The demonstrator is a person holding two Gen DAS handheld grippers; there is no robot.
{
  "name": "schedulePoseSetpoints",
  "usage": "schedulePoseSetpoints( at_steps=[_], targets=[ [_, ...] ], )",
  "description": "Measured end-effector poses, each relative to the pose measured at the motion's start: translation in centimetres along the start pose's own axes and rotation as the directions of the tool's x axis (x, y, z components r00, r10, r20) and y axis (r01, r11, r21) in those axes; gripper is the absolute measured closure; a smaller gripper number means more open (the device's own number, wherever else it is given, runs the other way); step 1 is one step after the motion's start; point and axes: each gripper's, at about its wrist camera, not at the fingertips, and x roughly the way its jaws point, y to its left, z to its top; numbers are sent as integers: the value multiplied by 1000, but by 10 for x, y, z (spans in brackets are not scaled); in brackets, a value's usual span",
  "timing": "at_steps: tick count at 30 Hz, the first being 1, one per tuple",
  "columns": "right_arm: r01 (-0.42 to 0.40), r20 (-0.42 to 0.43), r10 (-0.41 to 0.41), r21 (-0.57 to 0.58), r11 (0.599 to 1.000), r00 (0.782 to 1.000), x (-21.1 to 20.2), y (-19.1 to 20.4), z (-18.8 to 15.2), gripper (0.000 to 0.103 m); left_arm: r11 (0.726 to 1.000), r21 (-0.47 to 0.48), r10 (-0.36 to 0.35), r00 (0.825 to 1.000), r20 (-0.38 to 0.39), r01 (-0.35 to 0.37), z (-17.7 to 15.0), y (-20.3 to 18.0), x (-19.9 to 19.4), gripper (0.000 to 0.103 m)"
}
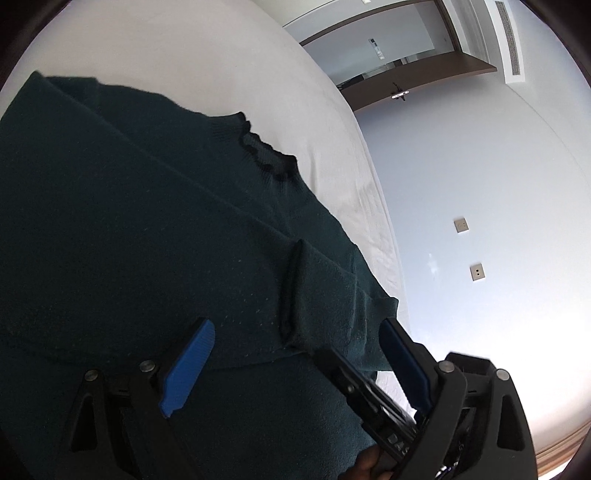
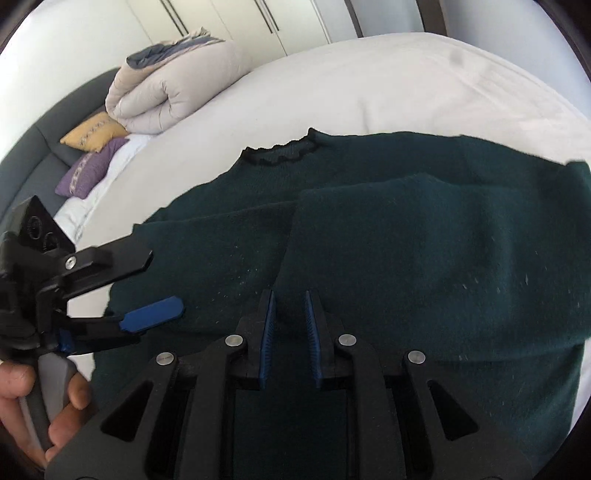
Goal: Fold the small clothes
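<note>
A dark green knit sweater [image 1: 147,229] lies flat on the white bed [image 1: 207,55], its ruffled collar [image 1: 266,151] toward the far side. Both sleeves are folded across the body; one cuff [image 1: 291,291] lies near my left gripper. My left gripper [image 1: 295,332] is open wide just above the sweater's lower part, holding nothing. In the right wrist view the sweater [image 2: 406,240] fills the middle. My right gripper [image 2: 290,306] hovers over it with its jaws a narrow gap apart and nothing between them. The left gripper [image 2: 155,284] also shows at the left of the right wrist view, open.
A rolled beige duvet [image 2: 166,88] and yellow [image 2: 94,134] and purple [image 2: 86,171] cushions lie at the bed's head by the grey headboard [image 2: 55,125]. A white wall with sockets [image 1: 476,271] lies beyond the bed edge. Wardrobe doors [image 2: 240,22] stand behind.
</note>
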Motion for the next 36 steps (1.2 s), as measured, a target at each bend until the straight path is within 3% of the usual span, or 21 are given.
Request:
schedulePoseSetpoints(
  at_steps=[1, 4, 5, 6, 8, 12, 15, 17, 19, 23, 30, 36],
  targets=[
    [-20, 9, 20, 32, 999, 1000, -20, -10, -8, 77, 1000, 15, 13, 1000, -5, -13, 2, -5, 4, 9],
    [-110, 51, 102, 165, 980, 993, -44, -42, -33, 34, 998, 48, 41, 998, -45, -39, 8, -21, 27, 9],
    [-151, 85, 135, 220, 964, 987, -50, -52, -44, 32, 996, 65, 61, 996, -64, -57, 10, -26, 38, 11],
    [-186, 101, 165, 271, 944, 981, -51, -65, -55, 32, 993, 83, 87, 993, -84, -80, 11, -31, 47, 13],
    [-250, 130, 220, 298, 921, 967, -54, -81, -68, 34, 987, 106, 132, 982, -138, -118, 11, -37, 70, 28],
    [-296, 165, 257, 298, 907, 952, -56, -89, -73, 34, 969, 168, 208, 965, -160, -181, 14, -49, 95, 30],
    [-319, 184, 274, 296, 900, 944, -58, -96, -75, 35, 964, 183, 225, 960, -165, -194, 14, -56, 101, 51],
    [-334, 201, 283, 294, 896, 938, -65, -100, -79, 36, 953, 212, 250, 956, -155, -215, 14, -62, 106, 76],
    [-330, 204, 279, 294, 897, 939, -64, -102, -82, 37, 953, 216, 246, 957, -152, -210, 11, -59, 103, 88],
    [-326, 208, 274, 288, 900, 939, -63, -106, -85, 37, 951, 234, 234, 966, -112, -204, 11, -64, 90, 95],
    [-308, 205, 257, 282, 909, 944, -58, -107, -84, 38, 938, 274, 218, 976, 8, -212, 17, -73, 45, 97],
    [-278, 194, 231, 265, 923, 953, -54, -101, -79, 38, 942, 213, 248, 965, 81, -260, 34, -33, -4, 97]
  ],
)
